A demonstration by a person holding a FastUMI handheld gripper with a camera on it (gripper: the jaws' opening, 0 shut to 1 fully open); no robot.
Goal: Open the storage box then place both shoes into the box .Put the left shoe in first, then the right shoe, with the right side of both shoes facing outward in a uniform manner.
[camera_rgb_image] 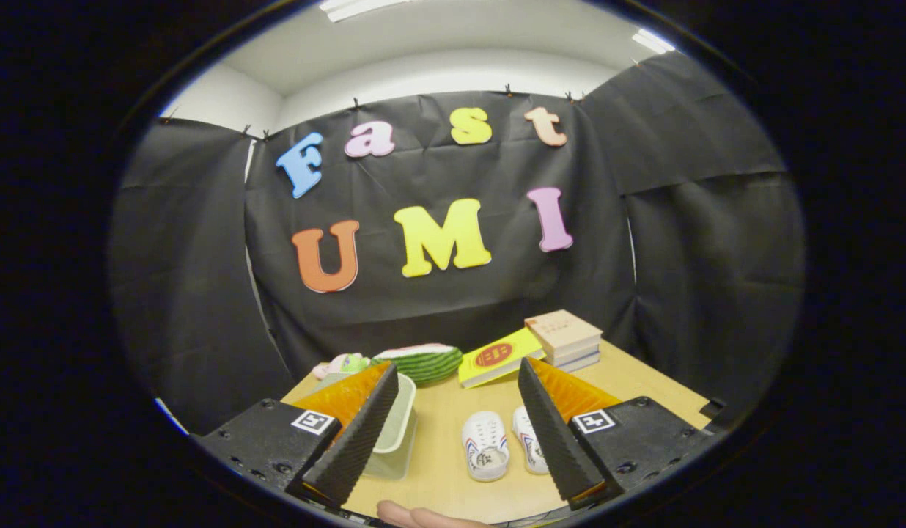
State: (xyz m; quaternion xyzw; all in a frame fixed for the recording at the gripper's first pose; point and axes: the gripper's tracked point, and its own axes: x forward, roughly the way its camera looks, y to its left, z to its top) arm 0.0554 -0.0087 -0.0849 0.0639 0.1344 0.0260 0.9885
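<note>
With our gripper [453,440] spread wide and empty, we should reach the box [396,429] lid squarely before touching the shoes [485,445].

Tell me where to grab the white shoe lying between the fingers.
Take the white shoe across its narrow middle, coming down from above: it lies sole-down on the table, long axis along the fingers' line, sides free. The gripper stands open above it; the second shoe lies close beside.
</note>
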